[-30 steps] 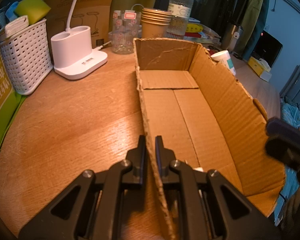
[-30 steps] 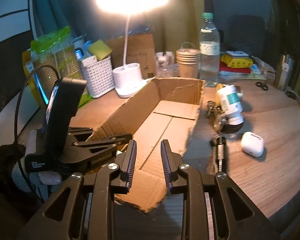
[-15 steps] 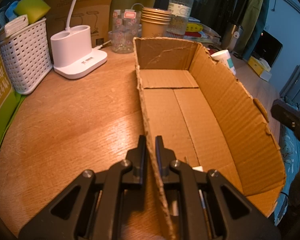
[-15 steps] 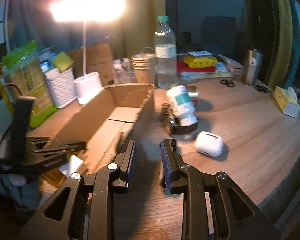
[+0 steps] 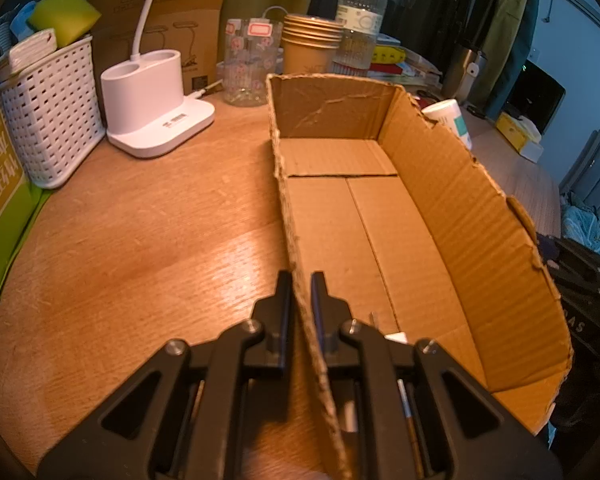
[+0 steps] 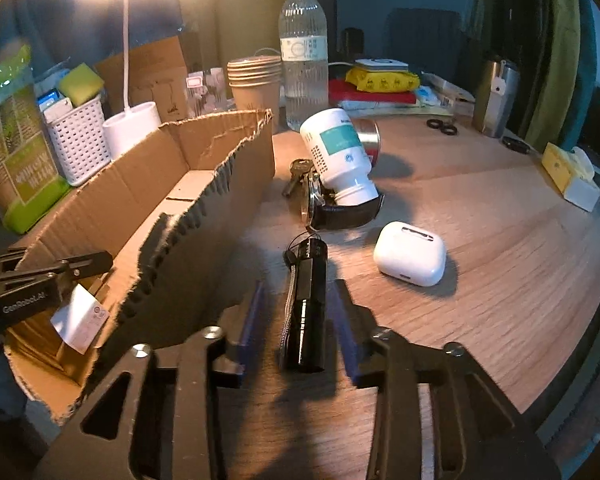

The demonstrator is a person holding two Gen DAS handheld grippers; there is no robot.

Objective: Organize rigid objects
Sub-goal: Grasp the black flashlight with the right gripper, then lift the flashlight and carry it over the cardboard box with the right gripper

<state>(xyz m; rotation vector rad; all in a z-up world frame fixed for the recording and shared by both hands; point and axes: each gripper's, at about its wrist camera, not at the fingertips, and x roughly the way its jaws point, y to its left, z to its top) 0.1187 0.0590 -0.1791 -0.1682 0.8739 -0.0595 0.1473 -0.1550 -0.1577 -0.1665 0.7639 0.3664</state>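
Note:
An open cardboard box [image 5: 440, 216] lies on the wooden table; it also shows in the right wrist view [image 6: 204, 200]. My left gripper [image 5: 301, 284] is shut on the box's left wall. My right gripper [image 6: 298, 296] is open, one finger on each side of a black flashlight [image 6: 310, 300] that lies on the table beside the box. Beyond it lie a white earbud case [image 6: 410, 254], a white pill bottle [image 6: 340, 156] on its side, a black-strapped watch [image 6: 340, 210] and keys [image 6: 298, 172]. A white slip [image 6: 80, 320] lies in the box.
A white lamp base [image 5: 156, 112], white basket [image 5: 48, 108], paper cups [image 5: 310, 46], water bottle [image 5: 360, 16] and glass jar [image 5: 252, 64] stand behind the box. Books [image 6: 376, 88], a steel tumbler [image 6: 496, 98] and a tissue box [image 6: 572, 174] are at the back right.
My right gripper swung right, away from the box, came down over the flashlight and opened wider. My left gripper stayed shut on the box wall.

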